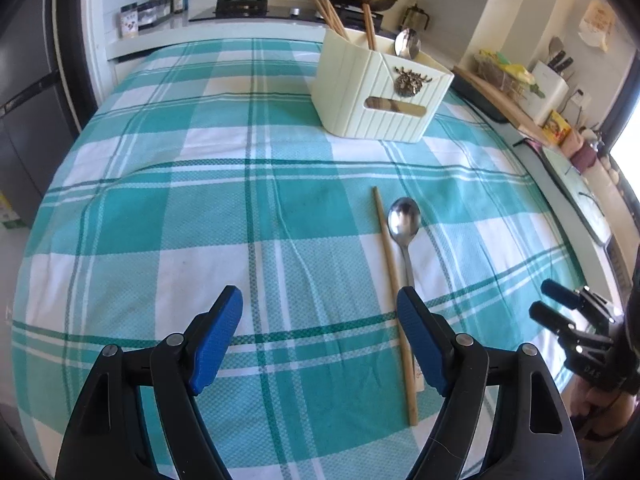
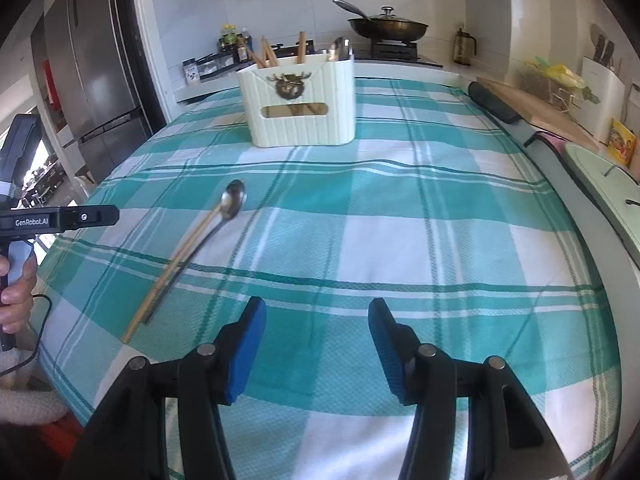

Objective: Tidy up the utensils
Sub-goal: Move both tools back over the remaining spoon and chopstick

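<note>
A lidded wok [image 2: 387,26] sits on the stove [image 2: 394,51] beyond the checked tablecloth [image 2: 400,240].

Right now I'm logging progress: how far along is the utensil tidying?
Done: several chopsticks and one spoon stand in the cream holder. In hand: nothing; the left gripper and right gripper are open and empty. Left: a chopstick and spoon on the checked cloth.

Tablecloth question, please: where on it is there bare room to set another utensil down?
The checked tablecloth is bare left of the wooden chopstick and spoon, up to the cream utensil holder. In the right wrist view it is also bare right of the spoon, toward the counter edge. It is crowded only where chopstick and spoon lie side by side.
</note>
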`<state>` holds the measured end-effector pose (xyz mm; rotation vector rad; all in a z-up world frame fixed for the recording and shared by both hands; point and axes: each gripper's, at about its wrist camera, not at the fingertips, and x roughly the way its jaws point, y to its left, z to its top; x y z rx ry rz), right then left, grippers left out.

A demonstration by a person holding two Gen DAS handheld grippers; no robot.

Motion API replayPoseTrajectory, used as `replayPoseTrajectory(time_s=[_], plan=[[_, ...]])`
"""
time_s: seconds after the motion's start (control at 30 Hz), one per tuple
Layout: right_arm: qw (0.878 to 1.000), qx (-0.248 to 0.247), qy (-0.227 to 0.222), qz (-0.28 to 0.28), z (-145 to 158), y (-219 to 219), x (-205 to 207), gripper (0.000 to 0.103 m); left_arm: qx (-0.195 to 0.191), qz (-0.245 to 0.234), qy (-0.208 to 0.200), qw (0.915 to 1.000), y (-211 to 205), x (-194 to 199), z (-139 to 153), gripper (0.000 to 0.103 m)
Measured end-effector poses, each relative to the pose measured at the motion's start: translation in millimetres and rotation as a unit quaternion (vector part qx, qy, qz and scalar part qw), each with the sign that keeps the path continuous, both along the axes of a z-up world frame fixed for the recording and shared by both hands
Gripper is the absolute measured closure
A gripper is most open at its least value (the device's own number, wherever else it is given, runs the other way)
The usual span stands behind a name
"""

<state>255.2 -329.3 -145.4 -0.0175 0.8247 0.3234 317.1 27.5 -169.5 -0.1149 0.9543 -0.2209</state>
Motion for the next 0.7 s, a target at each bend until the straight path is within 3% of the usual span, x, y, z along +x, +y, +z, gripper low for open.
replayPoseTrajectory(time_s=[0.13, 0.2, 0.37, 0.47, 0.63, 0.7], plan=[[0.998, 0.037, 0.028, 0.03, -2.4, 36.6, 12.6, 0.05, -0.01, 0.02, 0.0, 0.9997, 12.6, -9.0, 0.5, 0.022], [0.996, 0.052, 0.049, 0.044, -9.0, 57.4, 22.4, 0.064, -0.006, 0.024, 0.002, 0.9997, 15.4, -14.0, -2.0, 0.022], [0.994, 0.056, 0.083, 0.053, -24.9, 96.8, 46.0, 0.078, 0.001, 0.025, 0.002, 0.9997, 20.7, -24.2, -6.4, 0.022], [0.994, 0.044, 0.084, 0.057, -27.6, 111.3, 51.1, 0.08, -0.001, 0.029, 0.007, 0.9995, 25.0, -25.3, -11.4, 0.022], [0.995, -0.019, 0.074, 0.066, -35.8, 134.1, 52.6, 0.083, -0.006, 0.033, 0.017, 0.9993, 26.5, -23.7, -20.3, 0.022], [0.995, -0.045, 0.063, 0.064, -35.9, 138.4, 51.1, 0.09, -0.007, 0.031, 0.018, 0.9993, 24.9, -24.3, -21.5, 0.022]])
